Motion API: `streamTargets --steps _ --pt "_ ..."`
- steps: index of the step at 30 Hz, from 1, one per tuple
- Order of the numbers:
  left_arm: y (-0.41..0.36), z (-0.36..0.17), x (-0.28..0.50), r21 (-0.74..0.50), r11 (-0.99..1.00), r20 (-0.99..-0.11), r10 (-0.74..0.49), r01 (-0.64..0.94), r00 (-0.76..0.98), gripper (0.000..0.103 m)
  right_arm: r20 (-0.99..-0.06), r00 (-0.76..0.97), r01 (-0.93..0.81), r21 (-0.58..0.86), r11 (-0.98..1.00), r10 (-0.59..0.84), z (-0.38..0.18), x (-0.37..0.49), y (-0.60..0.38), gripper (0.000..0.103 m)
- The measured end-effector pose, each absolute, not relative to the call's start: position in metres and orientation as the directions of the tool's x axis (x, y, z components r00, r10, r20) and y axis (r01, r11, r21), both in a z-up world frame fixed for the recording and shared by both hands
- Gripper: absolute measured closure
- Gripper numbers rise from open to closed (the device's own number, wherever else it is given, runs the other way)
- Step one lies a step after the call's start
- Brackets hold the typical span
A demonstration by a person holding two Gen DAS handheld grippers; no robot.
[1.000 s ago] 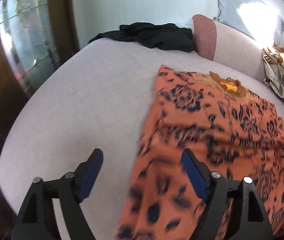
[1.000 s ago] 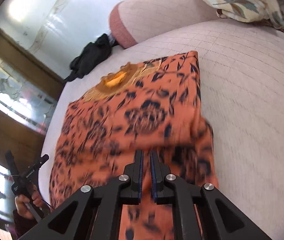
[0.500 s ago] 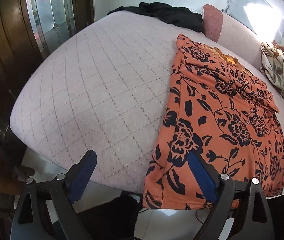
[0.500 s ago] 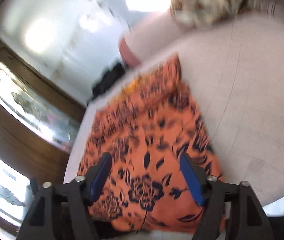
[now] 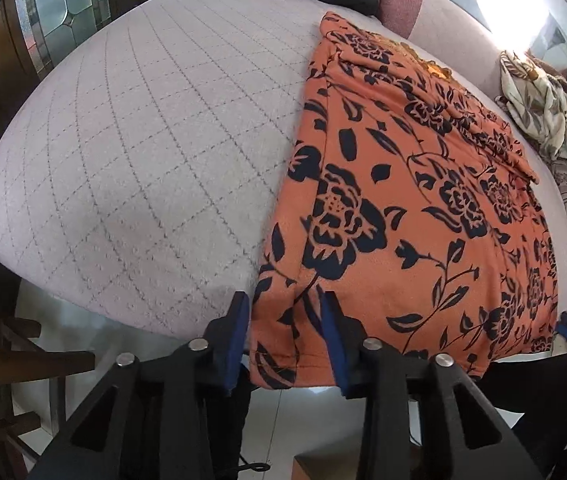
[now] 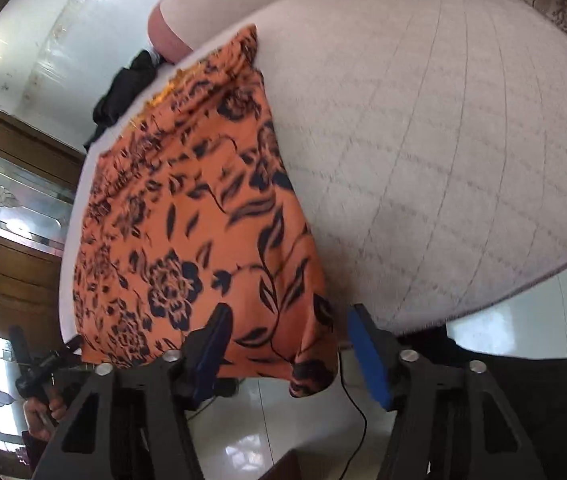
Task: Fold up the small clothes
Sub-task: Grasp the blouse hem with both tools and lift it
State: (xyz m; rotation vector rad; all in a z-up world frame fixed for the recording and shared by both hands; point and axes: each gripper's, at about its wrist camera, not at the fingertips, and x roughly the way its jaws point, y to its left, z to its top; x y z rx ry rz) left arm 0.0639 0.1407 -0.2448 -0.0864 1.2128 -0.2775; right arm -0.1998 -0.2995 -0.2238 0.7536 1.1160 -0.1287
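The left gripper point(image 5: 285, 322) stands part-spread around the near left hem corner of the orange dress point(image 5: 411, 200), not yet pinching. The right gripper point(image 6: 287, 340) is spread wide around the near right corner, which hangs off the edge. The dress lies flat on the quilted bed point(image 5: 143, 140). Only the left view shows the leaf-print cloth point(image 5: 543, 108) clearly; both show the black garment point(image 6: 123, 92) at the far end. The right view is blurred.

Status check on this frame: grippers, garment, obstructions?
Left gripper and right gripper both open, each straddling a near hem corner. Orange floral garment flat on bed, hem overhanging. Nothing blocking.
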Motion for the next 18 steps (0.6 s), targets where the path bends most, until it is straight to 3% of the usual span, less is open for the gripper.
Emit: streamTargets --steps 1,2,6,7,8,9,10,11,18 --pt "0.140 -0.246 0.066 -0.227 0.961 -0.914 -0.265 0.156 0.308 0.034 -0.856 0.442 0.465 0.473 0.748 0.267 -0.230 -0.197 -0.298 0.045" --pt "0.141 -0.247 0.066 -0.235 0.961 -0.915 -0.269 0.145 0.300 0.025 -0.866 0.420 0.477 0.465 0.746 0.271 -0.238 -0.194 -0.297 0.049" --pt "0.137 -0.258 0.069 -0.239 0.961 -0.929 -0.268 0.140 0.256 0.026 -0.905 0.348 0.507 0.401 0.763 0.245 -0.250 -0.190 -0.285 0.058" --pt "0.139 -0.259 0.068 -0.232 0.964 -0.932 -0.258 0.128 0.253 0.037 -0.910 0.339 0.507 0.391 0.768 0.240 -0.250 -0.190 -0.285 0.066" --pt "0.140 -0.259 0.068 -0.218 0.968 -0.936 -0.243 0.122 0.255 0.056 -0.911 0.332 0.506 0.390 0.769 0.244 -0.249 -0.191 -0.285 0.079" --pt "0.139 -0.259 0.067 -0.197 0.972 -0.939 -0.224 0.126 0.260 0.065 -0.912 0.324 0.498 0.389 0.775 0.250 -0.247 -0.190 -0.284 0.086" --pt "0.140 -0.258 0.067 -0.196 0.970 -0.938 -0.227 0.140 0.260 0.084 -0.915 0.317 0.481 0.381 0.789 0.249 -0.245 -0.183 -0.279 0.094" --pt "0.140 -0.257 0.067 -0.224 0.963 -0.933 -0.257 0.151 0.252 0.094 -0.916 0.315 0.462 0.375 0.804 0.247 -0.241 -0.181 -0.276 0.095" --pt "0.152 -0.247 0.068 -0.313 0.934 -0.906 -0.349 0.175 0.242 0.097 -0.823 0.412 0.373 0.544 0.752 0.391 -0.208 -0.178 -0.281 0.096"
